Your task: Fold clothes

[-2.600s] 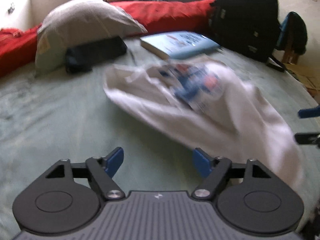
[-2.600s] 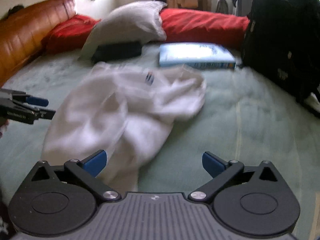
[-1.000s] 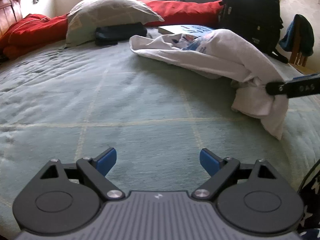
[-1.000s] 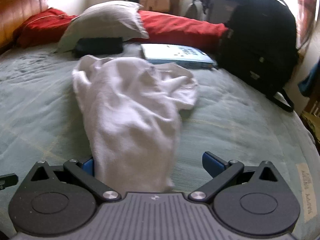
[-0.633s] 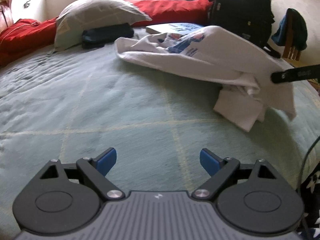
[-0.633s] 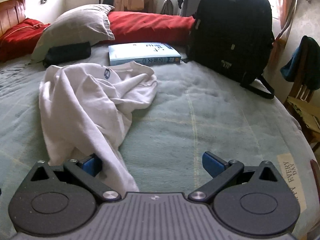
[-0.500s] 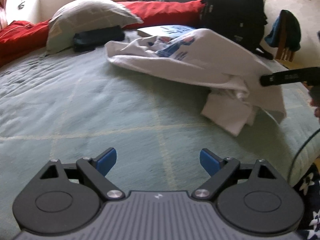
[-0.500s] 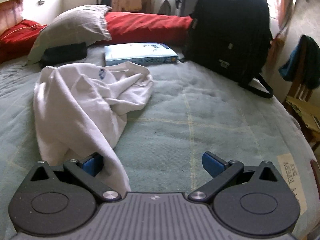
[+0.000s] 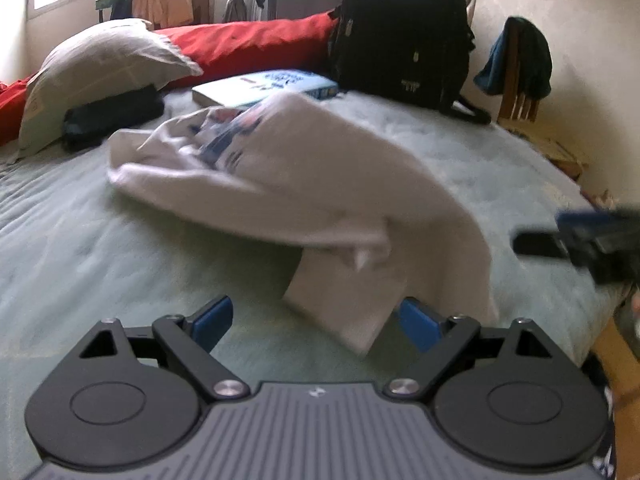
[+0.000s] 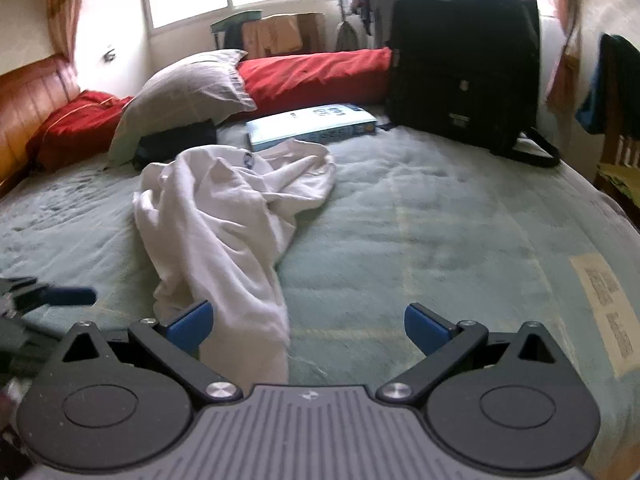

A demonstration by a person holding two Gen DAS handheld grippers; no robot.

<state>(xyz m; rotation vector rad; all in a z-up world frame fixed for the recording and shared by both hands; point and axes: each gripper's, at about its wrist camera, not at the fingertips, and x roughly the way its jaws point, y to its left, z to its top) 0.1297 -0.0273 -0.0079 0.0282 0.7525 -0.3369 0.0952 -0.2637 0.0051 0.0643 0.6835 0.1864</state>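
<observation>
White shirt (image 10: 224, 216) crumpled on bed (image 10: 440, 232); left tool (image 9: 316, 320) spread, empty; right tool (image 10: 308, 326) spread, cloth between, unpinched.

Left tongs (image 9: 316, 322) wide apart, nothing gripped; low corner of white T-shirt (image 9: 304, 184) hangs just in front of right blue pad. Shirt crumpled mid-bed (image 9: 100, 248), printed side up, blurred. Right tongs (image 9: 560, 240) at right edge, clear of shirt. Far: grey pillow (image 9: 104, 64), blue book (image 9: 264, 86), black backpack (image 9: 400, 28), red bedding (image 9: 256, 46).
</observation>
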